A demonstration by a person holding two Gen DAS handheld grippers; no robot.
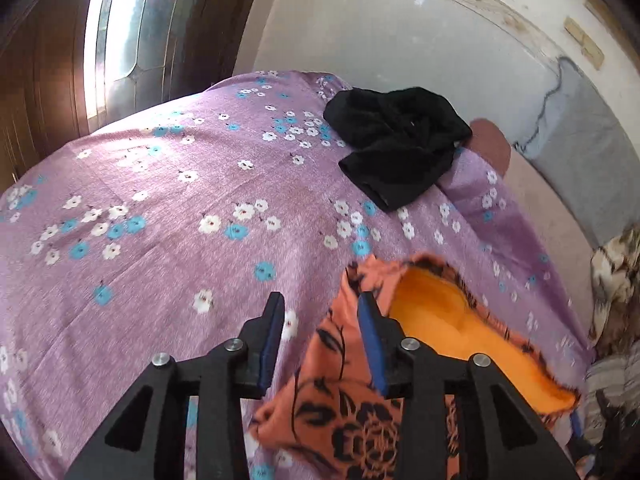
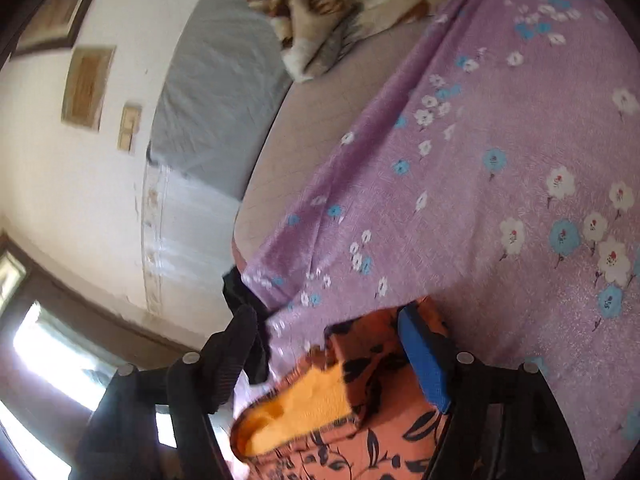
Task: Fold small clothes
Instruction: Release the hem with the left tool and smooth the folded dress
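A small orange garment with black flower print and a yellow-orange inside (image 1: 436, 320) lies on the purple flowered bedsheet (image 1: 160, 208), near my grippers. My left gripper (image 1: 322, 312) is open, its right finger (image 1: 370, 320) over the garment's left edge, its left finger over the sheet. My right gripper (image 2: 332, 332) is open around the same garment (image 2: 360, 392), whose folded-over edge lies between the fingers. A crumpled black garment (image 1: 396, 140) lies farther back on the sheet; a part of it shows in the right wrist view (image 2: 240, 292).
A white wall (image 1: 400, 32) and grey mattress edge (image 1: 580, 160) run behind the bed. A brown patterned blanket (image 2: 328, 8) is bunched at the bed's end. A bright window (image 1: 120, 32) and dark wooden frame stand to the left.
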